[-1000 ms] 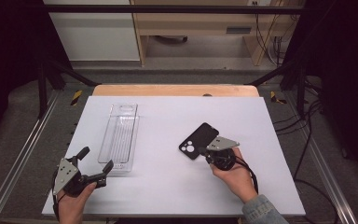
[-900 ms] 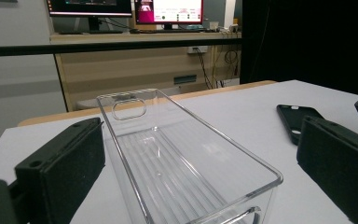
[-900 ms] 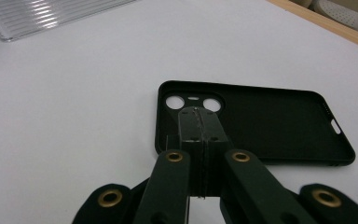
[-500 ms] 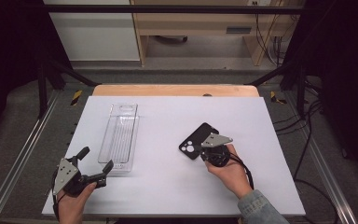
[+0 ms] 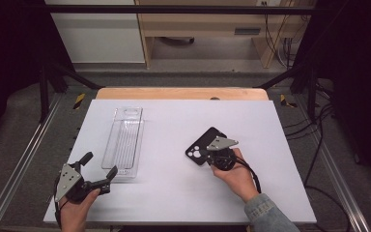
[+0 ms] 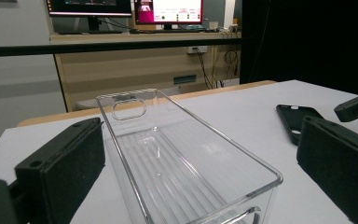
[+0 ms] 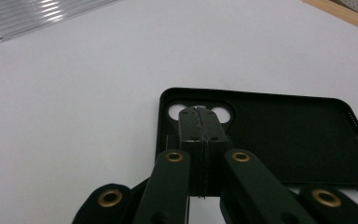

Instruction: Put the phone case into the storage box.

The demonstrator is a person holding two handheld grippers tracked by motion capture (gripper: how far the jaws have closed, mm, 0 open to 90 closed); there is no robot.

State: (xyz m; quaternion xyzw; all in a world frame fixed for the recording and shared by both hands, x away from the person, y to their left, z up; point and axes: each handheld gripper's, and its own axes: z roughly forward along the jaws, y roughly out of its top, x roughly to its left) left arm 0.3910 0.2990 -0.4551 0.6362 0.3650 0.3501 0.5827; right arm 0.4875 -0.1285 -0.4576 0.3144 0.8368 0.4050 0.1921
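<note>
A black phone case (image 5: 208, 138) lies open side up on the white table (image 5: 174, 193), right of centre. My right gripper (image 5: 201, 153) is shut, jaws pressed flat together with nothing between them. In the right gripper view its tip (image 7: 199, 113) sits over the camera cutout end of the case (image 7: 284, 135). A clear plastic tray (image 5: 124, 142) lies lengthwise on the left half. My left gripper (image 5: 99, 165) stands open at the tray's near end. In the left gripper view its jaws flank the tray (image 6: 177, 158), apart from its walls.
A wooden strip (image 5: 183, 93) runs along the table's far edge, with black frame bars beyond it. Cables trail on the floor at the right (image 5: 319, 135). Between the tray and the case lies bare table.
My right gripper has shifted slightly left, further over the phone case. The case, the tray and the left gripper have not moved.
</note>
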